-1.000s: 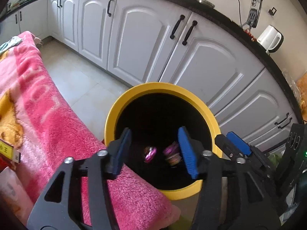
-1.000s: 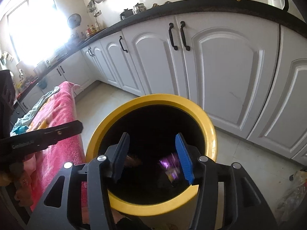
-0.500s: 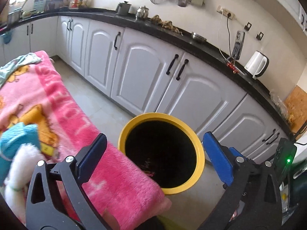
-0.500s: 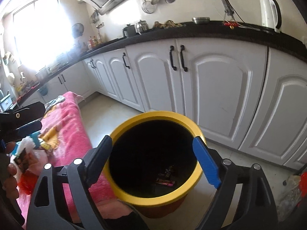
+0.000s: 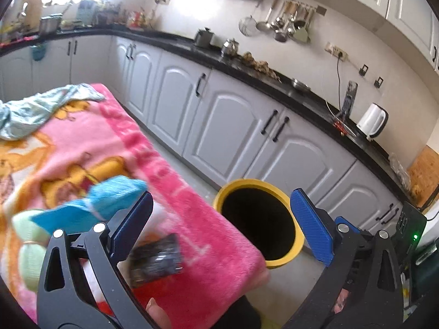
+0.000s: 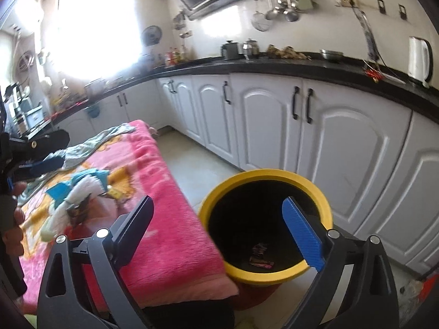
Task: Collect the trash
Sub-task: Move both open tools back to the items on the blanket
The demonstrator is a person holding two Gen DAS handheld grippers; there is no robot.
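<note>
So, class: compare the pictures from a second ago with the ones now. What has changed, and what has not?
Both grippers, left gripper and right gripper, opened their jaws wide and drew up and back from the yellow bin. The purple wrappers seen dropping between the jaws now lie on the bin's bottom. The left view has swung toward the pink blanket. Bin, blanket and white cabinets stayed put.

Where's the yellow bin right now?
The bin stands on the floor just right of the pink blanket, in front of the white cabinets. In the left wrist view it sits low and right of centre.
</note>
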